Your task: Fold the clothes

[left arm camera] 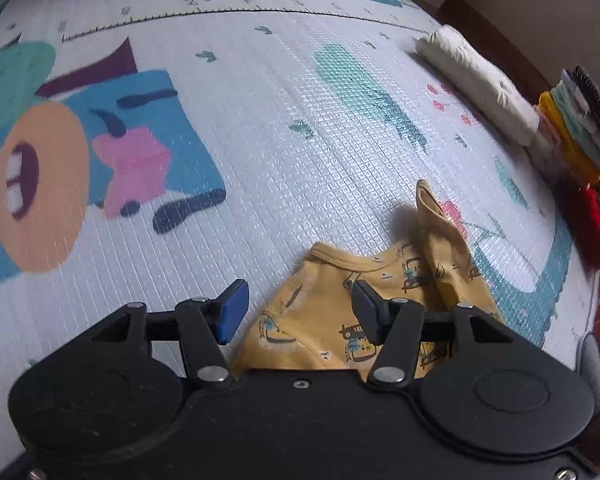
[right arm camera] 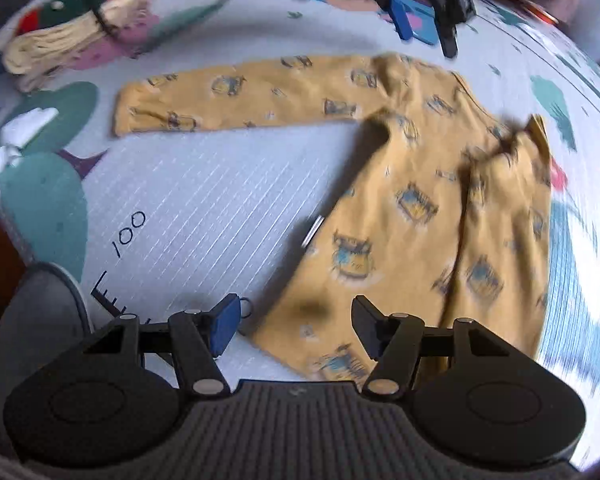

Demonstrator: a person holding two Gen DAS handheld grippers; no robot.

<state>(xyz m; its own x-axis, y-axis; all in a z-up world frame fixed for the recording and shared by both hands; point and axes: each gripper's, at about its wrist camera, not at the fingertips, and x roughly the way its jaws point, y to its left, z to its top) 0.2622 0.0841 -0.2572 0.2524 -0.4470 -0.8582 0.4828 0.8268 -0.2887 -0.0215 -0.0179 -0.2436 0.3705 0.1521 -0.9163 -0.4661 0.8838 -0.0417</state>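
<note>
Both tongs stand wide with nothing between their jaws: the left tongs (left arm camera: 298,308) hang just above the neckline end of a yellow shirt (right arm camera: 415,208), while the right tongs (right arm camera: 296,322) hover over its bottom hem at the shirt's 6 o'clock side. Printed with small blue and brown pictures, the shirt lies spread on a patterned play mat (right arm camera: 204,188), its body flat at the centre, one long sleeve (right arm camera: 236,96) stretched straight out toward 9 o'clock in the right wrist view, and the other sleeve doubled over the body along the 3 o'clock edge, its cuff (left arm camera: 429,200) standing up off the mat in the left wrist view. That layout would suit a shirt just laid out with a sleeve fallen in as readily as one with the first sleeve already folded over. Judging by its creases and the way it drapes, the cloth is thin, light and limp; it should sag from any pinch point and slide easily on the smooth mat, so it likely wants a grip at a seam, cuff, shoulder or hem corner rather than mid-panel. A stack of folded clothes (left arm camera: 575,136) and a pale folded cloth (left arm camera: 475,84) sit near 2 o'clock in the left wrist view.
</note>
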